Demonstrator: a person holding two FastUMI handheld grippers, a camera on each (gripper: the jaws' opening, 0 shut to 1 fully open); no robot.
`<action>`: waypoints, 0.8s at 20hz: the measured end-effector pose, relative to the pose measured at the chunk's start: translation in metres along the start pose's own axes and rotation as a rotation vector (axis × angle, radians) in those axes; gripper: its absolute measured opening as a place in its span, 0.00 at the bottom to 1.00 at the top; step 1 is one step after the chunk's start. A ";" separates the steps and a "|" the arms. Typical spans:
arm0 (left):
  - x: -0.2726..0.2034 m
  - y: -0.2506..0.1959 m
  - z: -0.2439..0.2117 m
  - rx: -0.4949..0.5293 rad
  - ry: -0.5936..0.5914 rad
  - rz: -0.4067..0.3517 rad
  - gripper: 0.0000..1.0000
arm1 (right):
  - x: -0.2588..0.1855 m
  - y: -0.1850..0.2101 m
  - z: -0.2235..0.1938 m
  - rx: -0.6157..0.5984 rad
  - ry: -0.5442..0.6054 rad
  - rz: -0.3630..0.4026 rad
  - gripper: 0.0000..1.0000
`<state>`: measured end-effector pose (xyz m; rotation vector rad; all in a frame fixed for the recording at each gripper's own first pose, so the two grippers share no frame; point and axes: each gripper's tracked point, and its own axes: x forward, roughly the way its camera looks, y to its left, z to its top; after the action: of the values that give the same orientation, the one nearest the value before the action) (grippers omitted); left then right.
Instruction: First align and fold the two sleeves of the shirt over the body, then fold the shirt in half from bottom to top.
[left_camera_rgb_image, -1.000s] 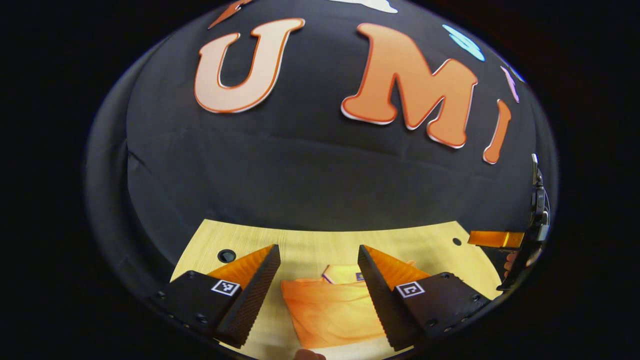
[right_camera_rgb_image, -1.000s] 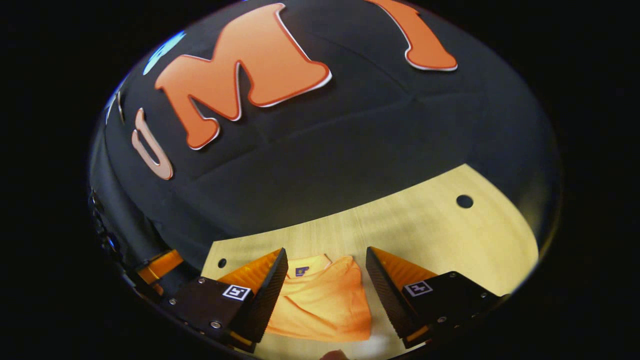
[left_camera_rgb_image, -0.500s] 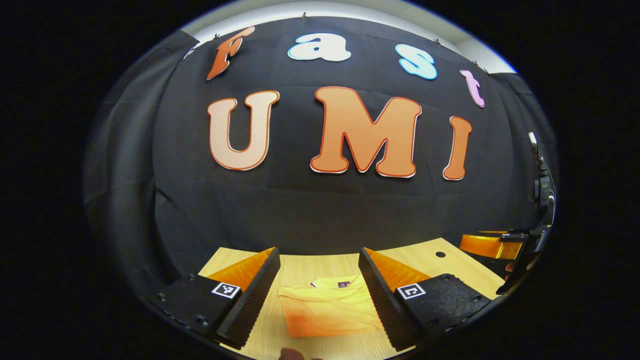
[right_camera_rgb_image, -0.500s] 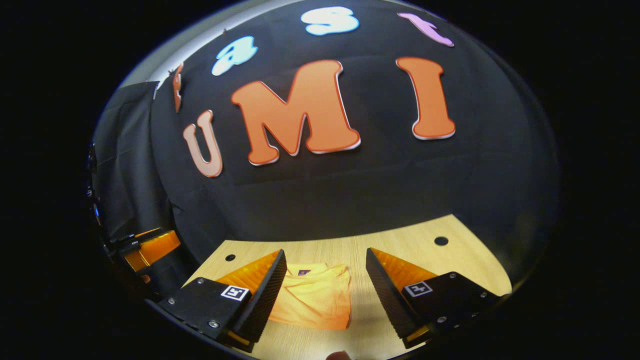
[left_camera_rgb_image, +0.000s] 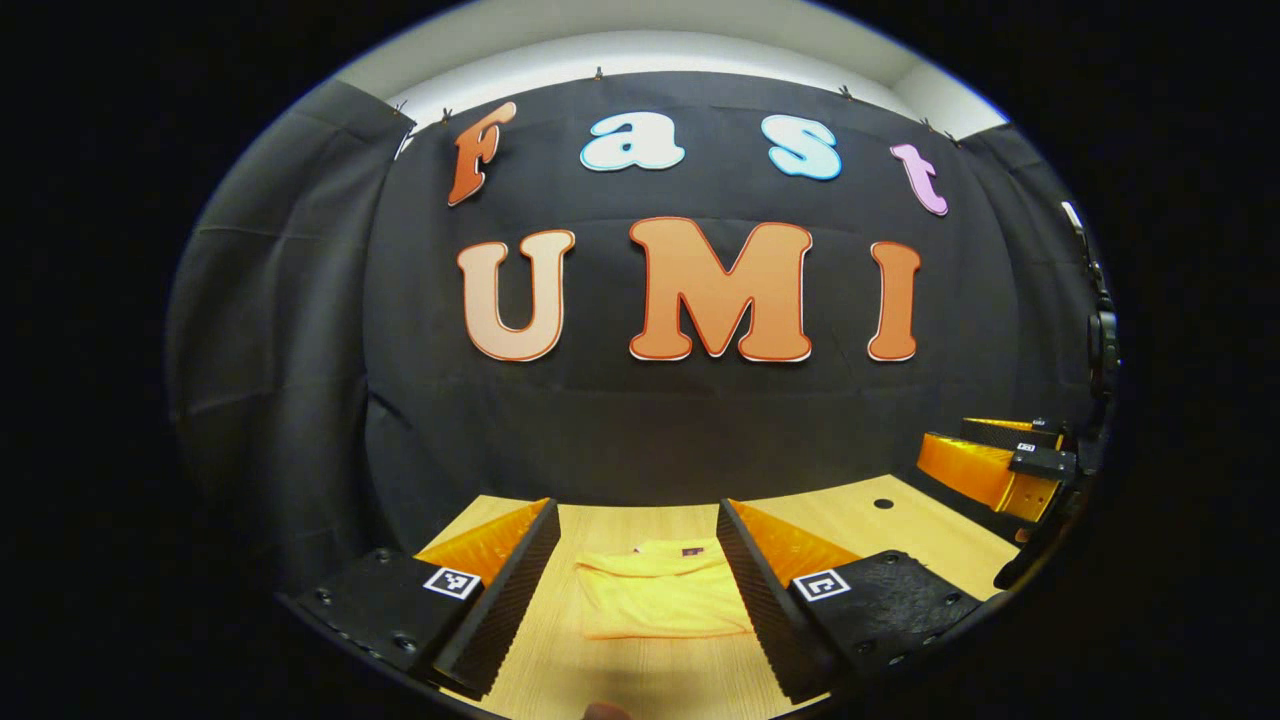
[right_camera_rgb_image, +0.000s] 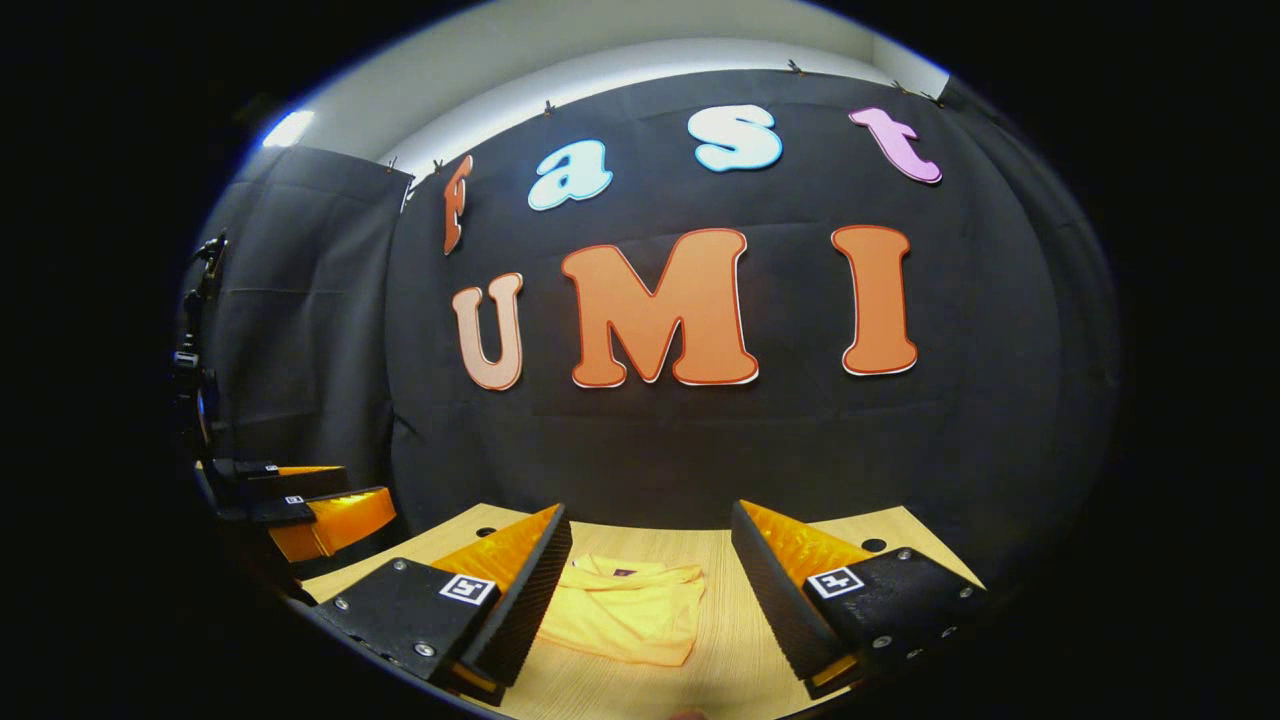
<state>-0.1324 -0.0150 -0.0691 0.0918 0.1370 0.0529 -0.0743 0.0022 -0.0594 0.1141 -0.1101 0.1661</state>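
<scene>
Both grippers apart (shirt (left_camera_rgb_image: 660, 600) folded)

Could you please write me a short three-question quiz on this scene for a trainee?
1. True or false: the left gripper is shut on the shirt.
2. Multiple choice: the shirt lies (a) spread out flat with both sleeves out, (b) folded into a compact stack on the table, (c) hanging from the right gripper.
3. Fill in: in the left gripper view, the other gripper sits at the ___ edge of the picture.

Key
1. False: both grippers are open and hold nothing.
2. b
3. right
</scene>
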 end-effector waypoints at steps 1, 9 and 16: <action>-0.010 -0.001 -0.003 -0.001 -0.001 0.011 0.97 | -0.006 0.003 -0.009 -0.001 0.016 0.002 0.98; -0.052 -0.010 -0.019 0.089 -0.042 0.052 0.96 | -0.041 0.025 -0.035 -0.062 0.053 0.086 0.98; -0.054 -0.013 -0.038 0.131 -0.012 0.077 0.96 | -0.043 0.034 -0.029 -0.104 0.020 0.128 0.98</action>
<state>-0.1904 -0.0277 -0.1002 0.2277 0.1244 0.1202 -0.1197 0.0319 -0.0896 0.0016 -0.1061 0.2892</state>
